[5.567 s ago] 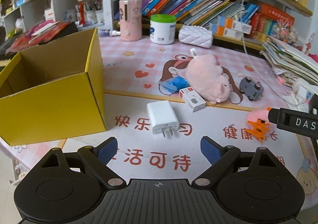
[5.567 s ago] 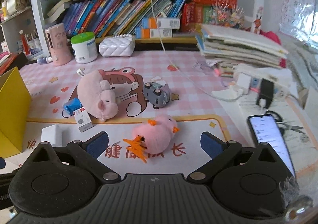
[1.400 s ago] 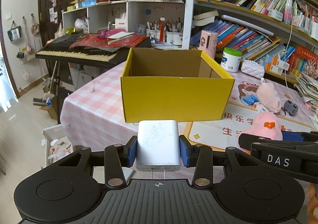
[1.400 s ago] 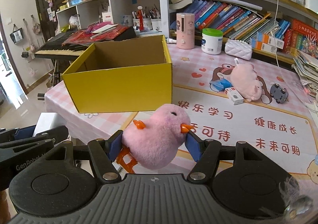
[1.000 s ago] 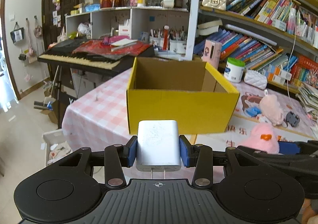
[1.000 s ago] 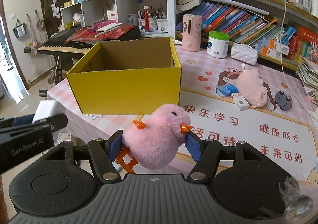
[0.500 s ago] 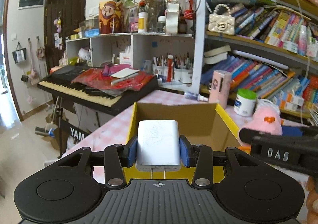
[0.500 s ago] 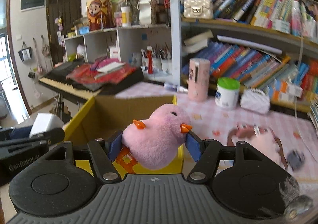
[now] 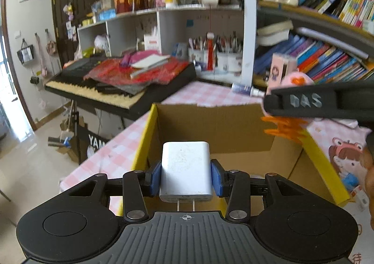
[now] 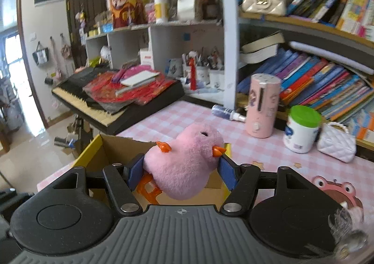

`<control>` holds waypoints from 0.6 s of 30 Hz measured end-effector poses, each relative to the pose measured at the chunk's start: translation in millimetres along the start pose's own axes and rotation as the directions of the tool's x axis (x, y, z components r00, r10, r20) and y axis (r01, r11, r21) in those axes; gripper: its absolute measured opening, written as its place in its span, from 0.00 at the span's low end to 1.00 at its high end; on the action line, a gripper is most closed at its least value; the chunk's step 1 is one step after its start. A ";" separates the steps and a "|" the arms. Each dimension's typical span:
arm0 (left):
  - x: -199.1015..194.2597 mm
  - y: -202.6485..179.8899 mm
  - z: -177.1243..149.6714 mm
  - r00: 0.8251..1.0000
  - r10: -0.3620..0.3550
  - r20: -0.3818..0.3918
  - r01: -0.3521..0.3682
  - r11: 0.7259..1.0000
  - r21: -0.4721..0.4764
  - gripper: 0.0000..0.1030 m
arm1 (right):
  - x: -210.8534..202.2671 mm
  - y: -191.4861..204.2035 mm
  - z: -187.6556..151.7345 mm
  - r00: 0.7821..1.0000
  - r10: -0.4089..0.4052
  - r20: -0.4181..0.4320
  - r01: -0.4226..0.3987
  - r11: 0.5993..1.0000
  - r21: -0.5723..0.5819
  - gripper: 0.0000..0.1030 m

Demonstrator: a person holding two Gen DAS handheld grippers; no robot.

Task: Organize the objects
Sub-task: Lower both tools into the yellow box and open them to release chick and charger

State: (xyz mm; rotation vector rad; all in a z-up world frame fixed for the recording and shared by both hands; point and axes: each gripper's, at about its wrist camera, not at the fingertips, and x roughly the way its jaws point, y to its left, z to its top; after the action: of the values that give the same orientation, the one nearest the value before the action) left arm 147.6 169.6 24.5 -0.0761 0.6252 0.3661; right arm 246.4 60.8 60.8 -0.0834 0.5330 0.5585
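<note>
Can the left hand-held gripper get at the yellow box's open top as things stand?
Probably yes: the left hand-held gripper, shut on the white charger, faces the yellow box's open top, with nothing between; the right hand-held gripper sits off to the side.

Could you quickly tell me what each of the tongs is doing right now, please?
Left tongs: closed on the white charger.
Right tongs: closed on the pink plush chick.
</note>
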 end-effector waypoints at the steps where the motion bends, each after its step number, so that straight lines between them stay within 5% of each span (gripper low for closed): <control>1: 4.6 -1.1 -0.2 1.000 -0.001 -0.013 0.001 1.000 -0.005 0.40 | 7.0 1.6 1.7 1.000 0.000 -0.012 0.000 1.000 -0.008 0.62; 18: 43.7 -18.7 -10.9 0.982 -0.006 -0.187 0.000 0.999 -0.033 0.40 | 87.5 19.2 -1.9 0.951 0.115 -0.289 -0.158 0.979 -0.132 0.62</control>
State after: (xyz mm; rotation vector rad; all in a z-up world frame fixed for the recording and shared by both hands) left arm 180.9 163.8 -10.7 -0.1443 0.8051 0.3693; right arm 298.2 118.9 16.4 -0.2773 0.7751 0.7293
